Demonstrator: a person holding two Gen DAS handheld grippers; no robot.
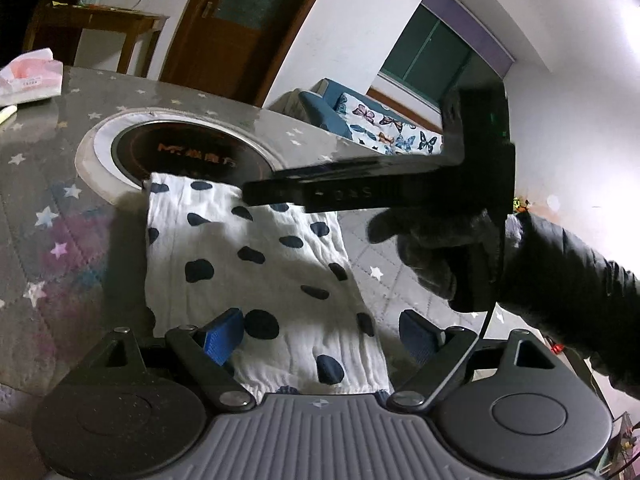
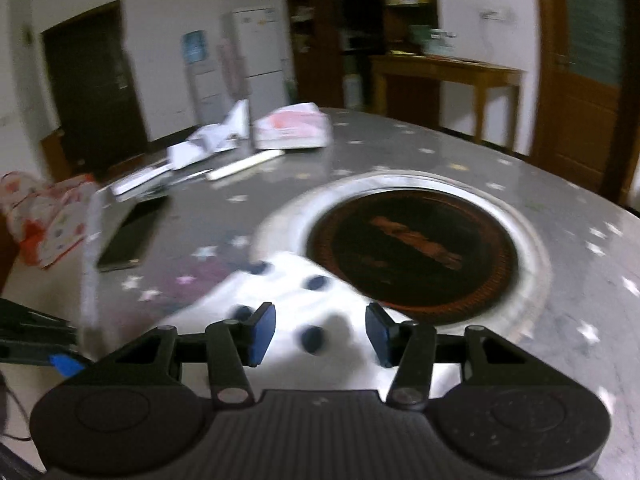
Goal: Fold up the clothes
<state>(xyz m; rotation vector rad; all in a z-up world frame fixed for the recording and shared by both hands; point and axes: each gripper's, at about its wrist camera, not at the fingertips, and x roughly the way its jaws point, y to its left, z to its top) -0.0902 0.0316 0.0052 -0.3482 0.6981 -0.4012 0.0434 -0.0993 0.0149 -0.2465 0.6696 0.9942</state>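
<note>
Dim indoor light overall, with a cool, artificial cast. Strongly blown out on the white wall (image 1: pixel 580 92) at upper right in the left wrist view, glare washing out detail there. Soft sheen along the glossy tabletop (image 1: pixel 224 100), with a dark shadow falling beside the spotted cloth (image 1: pixel 256 264) on its left edge. Sharp enough in the left wrist view to read the cloth's weave and dots. Heavily motion-blurred in the right wrist view: smeared cloth (image 2: pixel 304 304), streaked papers (image 2: pixel 216 140), soft stars on the tabletop (image 2: pixel 580 280). Crisp only on the right claw (image 2: pixel 320 334) itself. Pronounced fisheye bending of door frames and walls, black vignette in the corners.
</note>
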